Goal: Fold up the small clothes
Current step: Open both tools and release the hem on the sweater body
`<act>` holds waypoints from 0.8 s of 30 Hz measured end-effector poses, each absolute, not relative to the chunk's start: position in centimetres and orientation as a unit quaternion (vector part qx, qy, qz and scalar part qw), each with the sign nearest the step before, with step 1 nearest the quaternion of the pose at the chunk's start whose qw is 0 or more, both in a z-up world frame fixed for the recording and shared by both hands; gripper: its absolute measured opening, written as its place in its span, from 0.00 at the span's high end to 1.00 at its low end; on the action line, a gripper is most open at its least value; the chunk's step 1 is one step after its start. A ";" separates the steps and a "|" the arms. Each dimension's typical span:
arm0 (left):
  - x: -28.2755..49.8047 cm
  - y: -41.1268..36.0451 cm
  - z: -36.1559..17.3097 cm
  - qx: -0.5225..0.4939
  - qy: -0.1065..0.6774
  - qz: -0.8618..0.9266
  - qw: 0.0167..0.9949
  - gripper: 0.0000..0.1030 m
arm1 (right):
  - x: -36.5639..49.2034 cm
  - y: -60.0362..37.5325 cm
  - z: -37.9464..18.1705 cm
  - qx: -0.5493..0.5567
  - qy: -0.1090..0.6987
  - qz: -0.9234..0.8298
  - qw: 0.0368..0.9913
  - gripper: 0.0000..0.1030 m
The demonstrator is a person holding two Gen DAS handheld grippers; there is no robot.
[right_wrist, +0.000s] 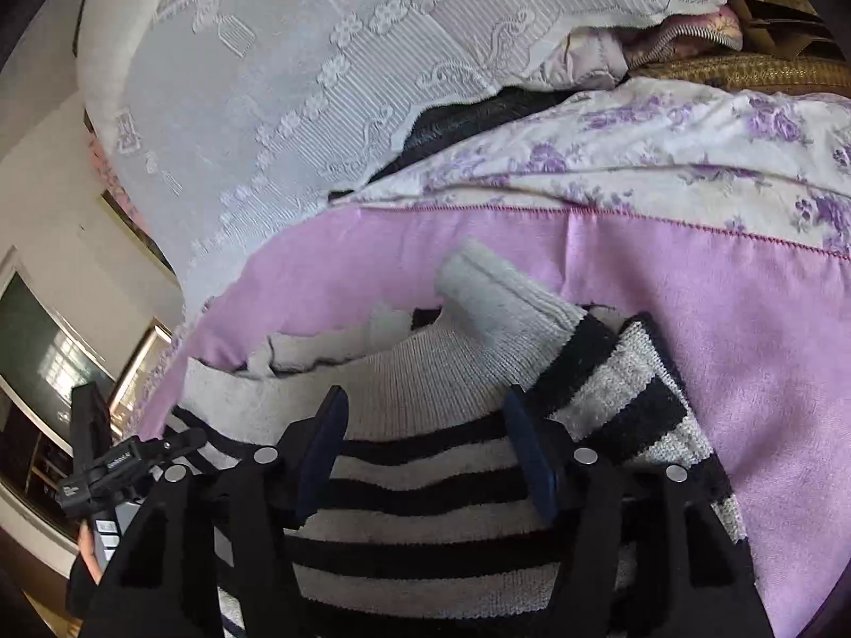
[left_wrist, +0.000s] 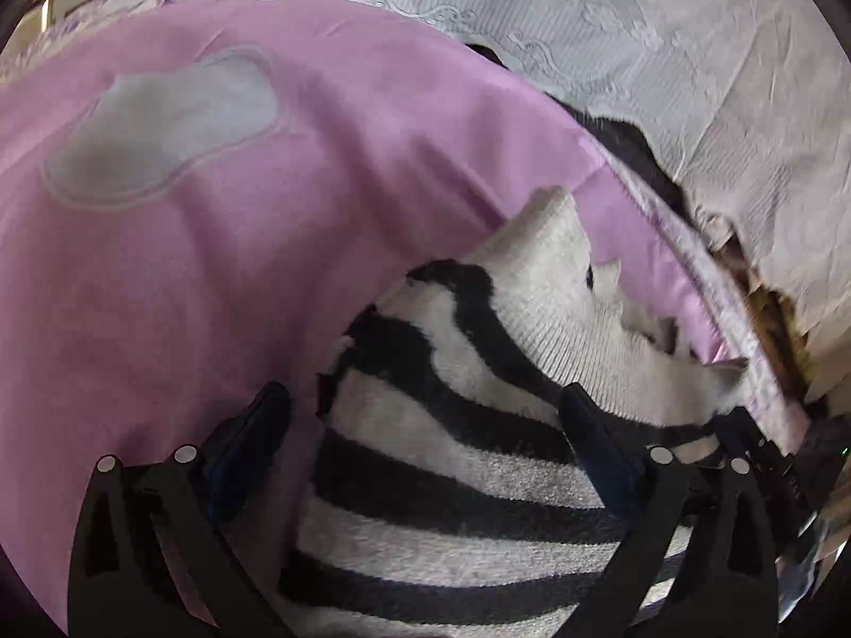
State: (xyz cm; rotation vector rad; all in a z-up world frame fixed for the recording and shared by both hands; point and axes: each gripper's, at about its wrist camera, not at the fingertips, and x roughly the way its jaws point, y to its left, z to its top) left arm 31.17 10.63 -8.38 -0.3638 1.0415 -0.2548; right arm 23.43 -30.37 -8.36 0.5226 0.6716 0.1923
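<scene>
We've got a black-and-white striped sweater (left_wrist: 457, 457) lying on a pink blanket (left_wrist: 223, 276), bunched up rather than flat. Left gripper (left_wrist: 425, 425) hangs over the sweater's left edge with its fingers (left_wrist: 250, 430) spread wide: one finger sits over the pink blanket just beside the knit, the other over the stripes near the plain white ribbed part (left_wrist: 553, 287). Nothing pinched there, pads aren't pressing on any cloth we can see. Right gripper (right_wrist: 425, 441) is over the same sweater (right_wrist: 425, 505) from the other side, fingers (right_wrist: 324, 446) apart by a moderate gap, striped knit showing between them, but we can't make out any pad squeezing it, so we read it as not gripping. In the right view a folded white ribbed piece (right_wrist: 500, 292) (sleeve or collar, can't tell which) sticks up ahead of the fingertips, lying against the pink blanket (right_wrist: 744, 372). Beyond the pink edge there's a white sheet with purple flowers (right_wrist: 665, 159), and further back a pale lace cover (right_wrist: 276, 95). A dark cloth (right_wrist: 462, 117) shows between lace and floral sheet. The left gripper's body (right_wrist: 122, 462) shows at the lower left of the right view, with a bit of a hand (right_wrist: 88, 553) holding it. The pink blanket carries a pale patch (left_wrist: 165, 122) in the left view, blurred.
</scene>
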 end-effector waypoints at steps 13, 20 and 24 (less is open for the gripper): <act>21.5 -0.8 -3.9 0.074 0.401 -0.134 0.903 0.05 | 16.6 -26.4 -5.4 0.145 0.231 0.062 0.960 0.31; 19.5 -3.7 -7.7 0.180 0.398 -0.038 0.899 0.04 | 16.5 -22.3 -8.7 0.003 0.382 -0.031 0.923 0.05; 17.0 -2.7 -6.3 0.129 0.380 -0.035 0.915 0.05 | 13.6 -23.5 -7.6 0.039 0.335 -0.048 0.940 0.05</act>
